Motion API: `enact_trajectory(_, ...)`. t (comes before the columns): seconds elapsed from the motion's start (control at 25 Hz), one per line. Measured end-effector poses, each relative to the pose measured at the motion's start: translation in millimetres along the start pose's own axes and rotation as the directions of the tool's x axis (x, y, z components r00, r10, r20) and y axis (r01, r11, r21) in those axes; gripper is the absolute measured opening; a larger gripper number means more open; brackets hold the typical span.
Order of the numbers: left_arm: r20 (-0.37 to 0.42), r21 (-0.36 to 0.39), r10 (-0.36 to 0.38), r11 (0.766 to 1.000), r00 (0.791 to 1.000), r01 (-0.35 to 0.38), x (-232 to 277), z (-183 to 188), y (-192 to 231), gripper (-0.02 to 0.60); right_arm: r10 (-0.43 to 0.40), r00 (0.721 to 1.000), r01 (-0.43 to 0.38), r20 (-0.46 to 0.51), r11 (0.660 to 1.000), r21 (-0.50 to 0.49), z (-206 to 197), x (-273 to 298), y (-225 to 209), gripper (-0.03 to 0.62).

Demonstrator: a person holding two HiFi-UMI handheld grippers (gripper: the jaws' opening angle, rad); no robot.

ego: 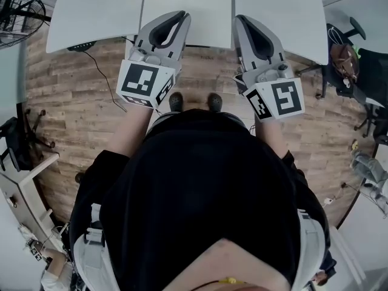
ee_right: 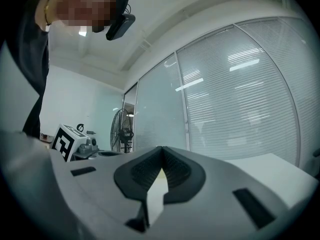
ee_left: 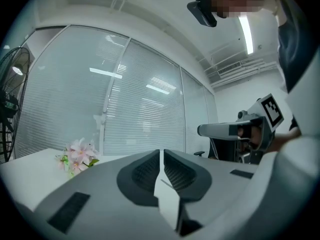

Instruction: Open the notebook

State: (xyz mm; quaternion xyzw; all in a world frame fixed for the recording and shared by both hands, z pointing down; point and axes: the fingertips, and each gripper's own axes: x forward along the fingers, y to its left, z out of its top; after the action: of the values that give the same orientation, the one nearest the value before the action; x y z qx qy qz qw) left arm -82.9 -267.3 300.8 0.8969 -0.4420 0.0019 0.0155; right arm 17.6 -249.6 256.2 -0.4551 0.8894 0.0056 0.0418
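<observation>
In the head view the white notebook (ego: 200,11) lies flat near the front edge of the white table (ego: 91,11). My left gripper (ego: 183,15) points level over the notebook's near left part. Its jaws stand together with only a thin slit, and nothing shows between them in the left gripper view (ee_left: 161,151). My right gripper (ego: 238,18) hangs just off the notebook's right edge, shut and empty, its tips meeting in the right gripper view (ee_right: 161,148). Neither gripper view shows the notebook. The left gripper view catches the right gripper (ee_left: 235,130) from the side.
Pink flowers (ee_left: 75,156) stand on the table's far left. A standing fan (ego: 18,11) is off the table's left end, an office chair (ego: 345,59) to its right. A cable (ego: 100,71) trails over the wooden floor. The person's body fills the lower head view.
</observation>
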Motion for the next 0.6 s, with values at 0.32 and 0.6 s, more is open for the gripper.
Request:
enact_trajectory(0.32,0.015,0.009,-0.013,1.0,1.0,0.013,11,8,-18,0.02,0.004,1.0,-0.004,0.013,1.0,-0.005,5,-11,-16,0.005)
enact_trajectory(0.6,0.031,0.021,-0.009,1.0,0.999,0.008,12,13,-24,0.012,0.017,1.0,-0.017,0.021,1.0,-0.01,9,-17,-22,0.005)
